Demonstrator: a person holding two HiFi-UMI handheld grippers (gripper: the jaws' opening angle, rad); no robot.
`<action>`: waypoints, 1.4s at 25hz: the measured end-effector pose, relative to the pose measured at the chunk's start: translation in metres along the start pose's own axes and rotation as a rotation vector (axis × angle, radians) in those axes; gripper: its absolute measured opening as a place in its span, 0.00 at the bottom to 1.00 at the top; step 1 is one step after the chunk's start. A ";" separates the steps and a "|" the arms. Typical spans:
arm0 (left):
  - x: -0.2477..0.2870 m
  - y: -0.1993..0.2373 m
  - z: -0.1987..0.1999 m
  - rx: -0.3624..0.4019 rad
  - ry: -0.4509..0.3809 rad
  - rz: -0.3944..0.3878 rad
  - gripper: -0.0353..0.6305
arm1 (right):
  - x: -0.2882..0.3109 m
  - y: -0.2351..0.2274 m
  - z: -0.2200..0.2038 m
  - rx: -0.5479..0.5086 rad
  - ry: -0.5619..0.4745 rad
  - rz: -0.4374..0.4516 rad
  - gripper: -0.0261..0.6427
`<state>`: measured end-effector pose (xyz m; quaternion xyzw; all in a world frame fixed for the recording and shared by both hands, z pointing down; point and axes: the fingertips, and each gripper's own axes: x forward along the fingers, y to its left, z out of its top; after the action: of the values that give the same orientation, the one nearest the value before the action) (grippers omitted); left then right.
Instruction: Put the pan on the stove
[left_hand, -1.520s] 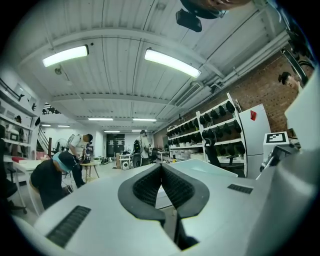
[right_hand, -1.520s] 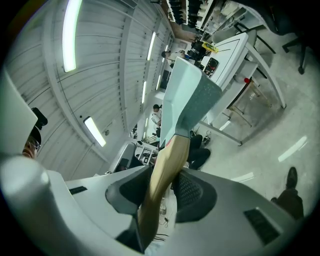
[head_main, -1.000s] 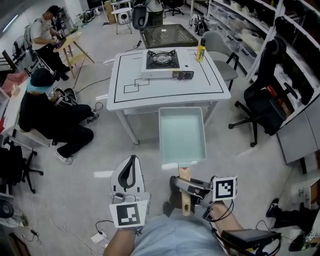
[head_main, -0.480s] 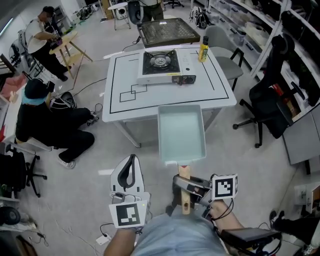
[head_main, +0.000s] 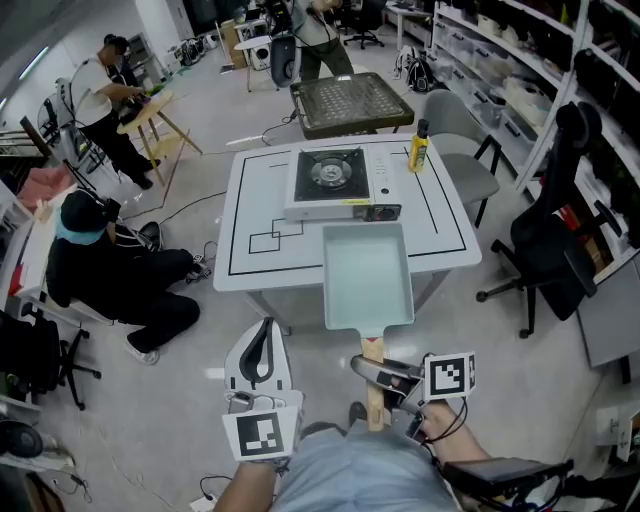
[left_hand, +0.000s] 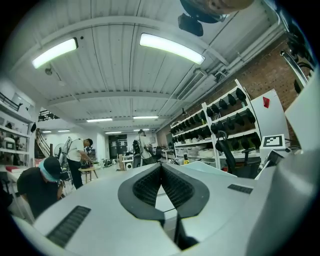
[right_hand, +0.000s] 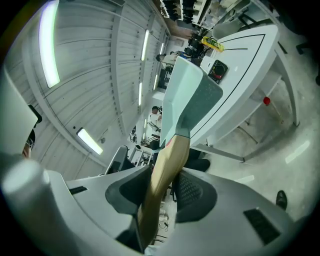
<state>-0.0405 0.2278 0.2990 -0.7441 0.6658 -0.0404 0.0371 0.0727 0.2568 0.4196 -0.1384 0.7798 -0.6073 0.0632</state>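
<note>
Pale-green rectangular pan (head_main: 367, 275), grasped by right gripper (head_main: 378, 375), now overlaps white worktop (head_main: 258, 195) near silver stove (head_main: 330, 187); left gripper view reveals left gripper (left_hand: 161, 172) clenched, empty.

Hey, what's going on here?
A person holds a rectangular pan by its wooden handle, clamped in the right gripper. The pan is in the air at the front of the table, not yet on the stove. The left gripper is shut and empty.

Table (head_main: 260, 200) left of the stove (head_main: 330, 180) lies open; bottle (head_main: 417, 150) stands right.
</note>
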 end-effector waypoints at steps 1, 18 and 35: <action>0.003 0.001 0.000 0.001 -0.001 0.006 0.08 | 0.001 -0.001 0.005 -0.001 0.001 0.001 0.28; 0.110 0.049 -0.028 -0.031 0.029 -0.028 0.08 | 0.063 -0.034 0.086 0.004 -0.019 -0.036 0.28; 0.278 0.115 -0.044 -0.033 0.042 -0.153 0.08 | 0.168 -0.059 0.207 0.024 -0.096 -0.054 0.28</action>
<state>-0.1282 -0.0615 0.3331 -0.7921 0.6084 -0.0481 0.0077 -0.0237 0.0020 0.4356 -0.1878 0.7646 -0.6106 0.0858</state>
